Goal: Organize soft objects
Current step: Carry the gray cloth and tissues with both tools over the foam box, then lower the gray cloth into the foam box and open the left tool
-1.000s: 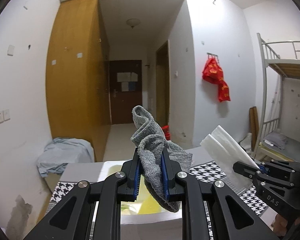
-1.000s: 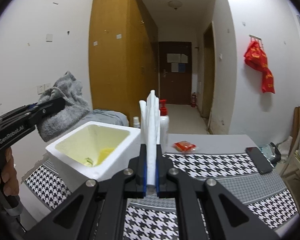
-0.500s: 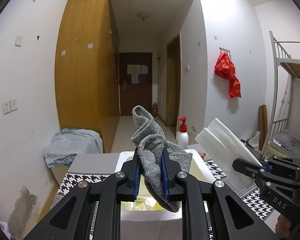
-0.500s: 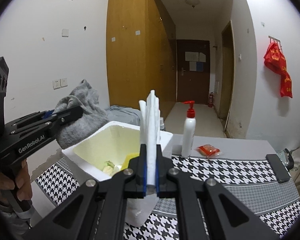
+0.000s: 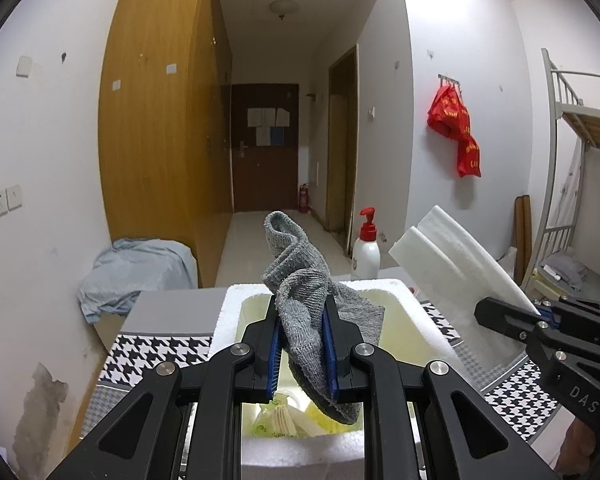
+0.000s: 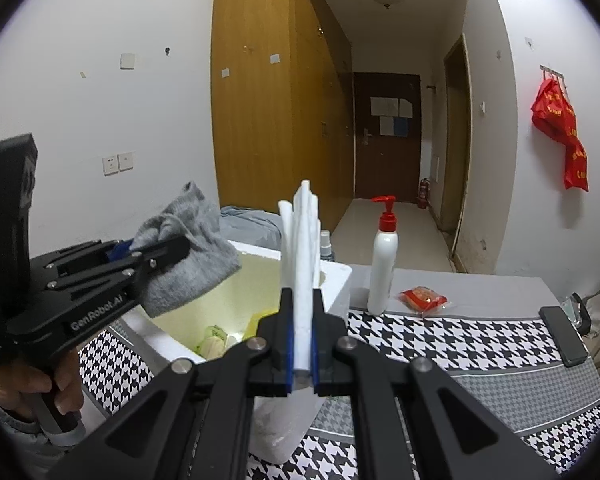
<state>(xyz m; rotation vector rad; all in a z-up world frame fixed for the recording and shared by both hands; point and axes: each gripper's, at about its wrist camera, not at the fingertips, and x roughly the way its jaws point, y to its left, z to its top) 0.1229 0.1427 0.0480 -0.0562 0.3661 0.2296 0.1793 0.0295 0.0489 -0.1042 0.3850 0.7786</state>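
A grey knitted sock point(image 5: 304, 304) is clamped between the blue pads of my left gripper point(image 5: 302, 354), which is shut on it and hangs over the open white foam box point(image 5: 230, 312). From the right wrist view the same sock point(image 6: 188, 256) dangles above the box point(image 6: 336, 280). My right gripper point(image 6: 302, 340) is shut on a folded white foam sheet point(image 6: 300, 240) that stands upright between its pads, just beside the box. In the left wrist view that sheet point(image 5: 456, 260) sticks up at the right. Yellow-green bags point(image 5: 284, 416) lie in the box.
A white pump bottle with a red top point(image 6: 384, 256) stands behind the box on the houndstooth tablecloth point(image 6: 440, 336). A red snack packet point(image 6: 422, 298) and a black phone point(image 6: 562, 336) lie further right. A hand point(image 6: 32, 388) grips the left tool's handle.
Both grippers moved forward toward the box; the sock now hangs over its opening and the box interior shows more. Neither grip changed.
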